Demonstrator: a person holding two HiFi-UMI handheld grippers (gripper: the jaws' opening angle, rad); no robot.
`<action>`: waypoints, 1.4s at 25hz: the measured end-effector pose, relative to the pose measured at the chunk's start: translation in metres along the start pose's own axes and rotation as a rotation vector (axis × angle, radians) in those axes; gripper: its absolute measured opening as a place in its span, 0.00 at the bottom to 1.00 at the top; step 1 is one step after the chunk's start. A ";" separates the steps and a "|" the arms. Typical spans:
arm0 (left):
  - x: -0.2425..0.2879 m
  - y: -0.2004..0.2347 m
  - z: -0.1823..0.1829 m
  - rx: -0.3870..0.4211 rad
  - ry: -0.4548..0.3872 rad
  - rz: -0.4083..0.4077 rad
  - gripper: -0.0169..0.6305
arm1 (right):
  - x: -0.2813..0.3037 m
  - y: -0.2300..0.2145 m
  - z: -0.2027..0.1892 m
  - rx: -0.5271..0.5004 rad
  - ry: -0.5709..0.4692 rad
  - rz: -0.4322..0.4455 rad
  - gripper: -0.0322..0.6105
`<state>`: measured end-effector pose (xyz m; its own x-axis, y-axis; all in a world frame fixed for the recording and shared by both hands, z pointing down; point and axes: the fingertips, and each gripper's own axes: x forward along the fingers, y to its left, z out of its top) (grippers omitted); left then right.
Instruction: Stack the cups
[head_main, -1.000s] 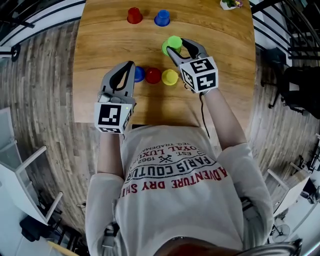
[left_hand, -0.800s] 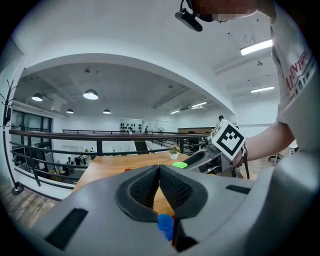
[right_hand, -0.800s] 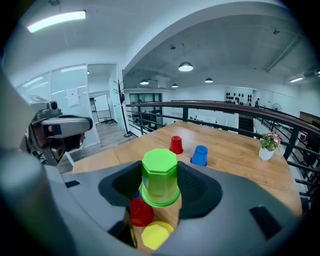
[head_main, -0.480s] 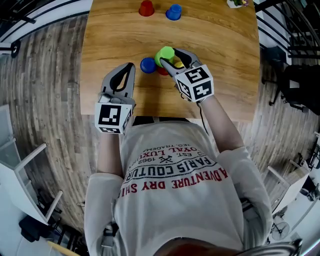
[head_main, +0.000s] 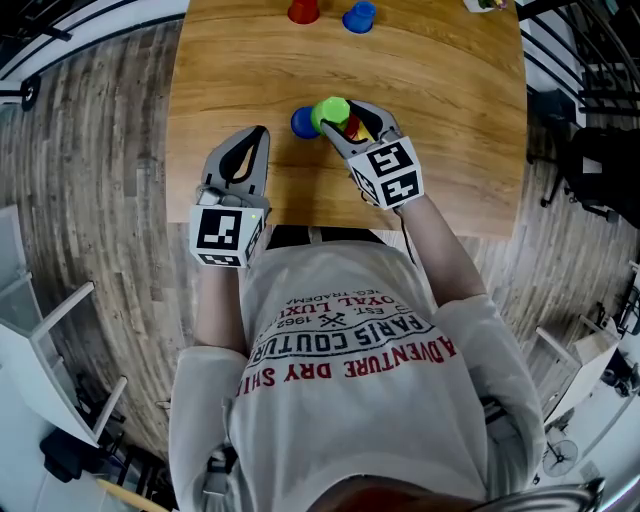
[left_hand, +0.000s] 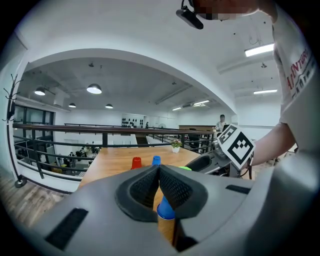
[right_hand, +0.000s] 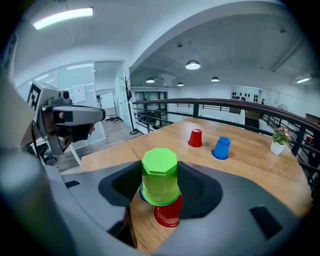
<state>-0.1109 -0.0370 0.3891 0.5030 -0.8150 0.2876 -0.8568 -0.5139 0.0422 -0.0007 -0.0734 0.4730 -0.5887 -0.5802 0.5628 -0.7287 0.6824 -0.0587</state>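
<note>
currently the right gripper is clamped on the inverted green cup, at upper centre of the head view. the cup hangs over a red cup on the wooden table; contact between them cannot be told. a blue cup stands just left. the left gripper, at centre left, has its jaws together, empty. another red cup and another blue cup stand at the top edge.

Top edge crops the far red cup.
</note>
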 end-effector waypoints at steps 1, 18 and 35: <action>0.000 0.001 0.000 -0.001 0.000 -0.002 0.05 | 0.000 0.001 0.000 -0.006 -0.001 -0.002 0.42; 0.043 -0.008 0.029 0.034 -0.047 -0.057 0.05 | -0.052 -0.050 0.053 0.130 -0.167 -0.025 0.47; 0.121 0.028 0.031 0.021 -0.012 0.014 0.05 | 0.035 -0.173 0.039 0.115 -0.016 -0.051 0.47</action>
<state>-0.0700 -0.1585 0.3956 0.4925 -0.8252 0.2766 -0.8613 -0.5078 0.0184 0.0911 -0.2293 0.4710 -0.5550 -0.6200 0.5546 -0.7924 0.5969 -0.1256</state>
